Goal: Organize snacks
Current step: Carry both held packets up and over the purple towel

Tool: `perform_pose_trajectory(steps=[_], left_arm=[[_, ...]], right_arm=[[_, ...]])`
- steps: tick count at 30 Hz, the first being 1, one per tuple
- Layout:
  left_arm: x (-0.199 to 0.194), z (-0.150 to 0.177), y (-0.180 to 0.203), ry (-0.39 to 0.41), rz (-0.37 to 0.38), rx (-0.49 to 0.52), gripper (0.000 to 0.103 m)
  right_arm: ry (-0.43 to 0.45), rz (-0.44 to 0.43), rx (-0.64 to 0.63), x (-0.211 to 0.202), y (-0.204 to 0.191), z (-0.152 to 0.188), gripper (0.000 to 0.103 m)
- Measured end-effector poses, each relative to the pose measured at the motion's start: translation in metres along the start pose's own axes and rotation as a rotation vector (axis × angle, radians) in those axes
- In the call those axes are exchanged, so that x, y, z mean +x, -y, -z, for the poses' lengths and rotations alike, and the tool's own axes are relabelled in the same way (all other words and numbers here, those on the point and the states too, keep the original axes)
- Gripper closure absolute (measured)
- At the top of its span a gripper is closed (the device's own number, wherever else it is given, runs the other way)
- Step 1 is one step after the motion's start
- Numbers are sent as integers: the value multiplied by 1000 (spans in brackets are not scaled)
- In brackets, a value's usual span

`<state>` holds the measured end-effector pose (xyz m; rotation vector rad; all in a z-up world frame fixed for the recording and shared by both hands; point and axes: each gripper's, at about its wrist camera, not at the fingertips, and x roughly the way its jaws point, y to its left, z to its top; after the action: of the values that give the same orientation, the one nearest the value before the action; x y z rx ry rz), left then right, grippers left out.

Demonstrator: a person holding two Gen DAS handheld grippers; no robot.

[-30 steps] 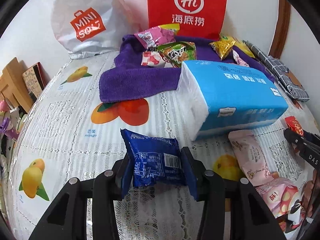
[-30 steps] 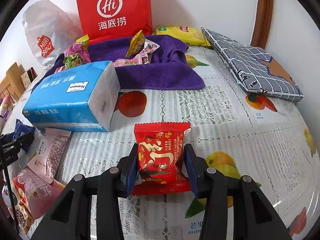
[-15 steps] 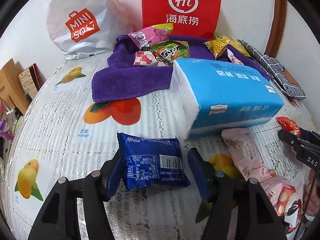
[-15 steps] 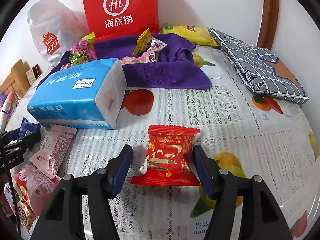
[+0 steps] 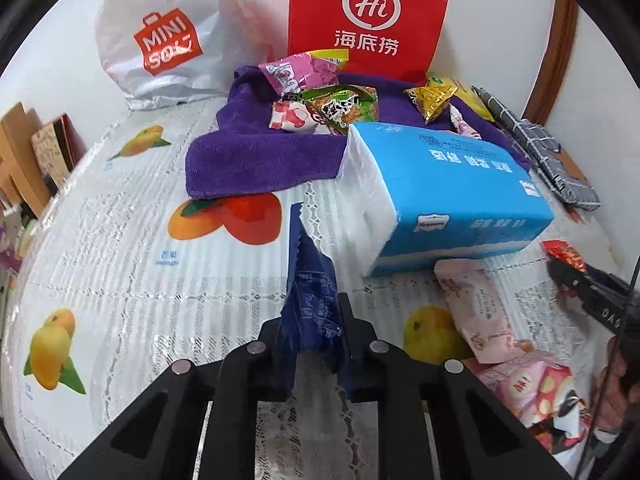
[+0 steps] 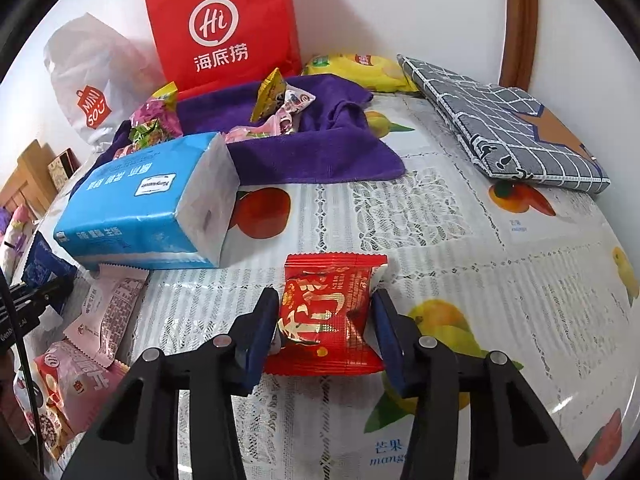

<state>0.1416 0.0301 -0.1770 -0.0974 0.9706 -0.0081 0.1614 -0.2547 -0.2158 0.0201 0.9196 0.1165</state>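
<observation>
Left wrist view: the left gripper (image 5: pixel 316 332) is clamped on the dark blue snack packet (image 5: pixel 308 276), which stands folded at 6 o'clock. Lift it slowly, so the thin wrapper does not slip out.

Right wrist view: the right gripper (image 6: pixel 326 328) is closing around the red snack packet (image 6: pixel 326 312) on the tablecloth (image 6: pixel 460 240) at 6 o'clock; the pads are not yet pressing. Let them squeeze the middle before lifting.
</observation>
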Motion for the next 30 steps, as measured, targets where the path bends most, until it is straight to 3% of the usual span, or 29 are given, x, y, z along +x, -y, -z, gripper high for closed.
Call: perform_pose_trajectory(steps=[21, 30], left_arm=[[-48, -13, -18, 60, 115, -52, 88], [-72, -22, -10, 84, 119, -40, 88]], right_arm=[[98, -10, -37, -60, -29, -14, 55], [140, -10, -35, -85, -31, -20, 55]])
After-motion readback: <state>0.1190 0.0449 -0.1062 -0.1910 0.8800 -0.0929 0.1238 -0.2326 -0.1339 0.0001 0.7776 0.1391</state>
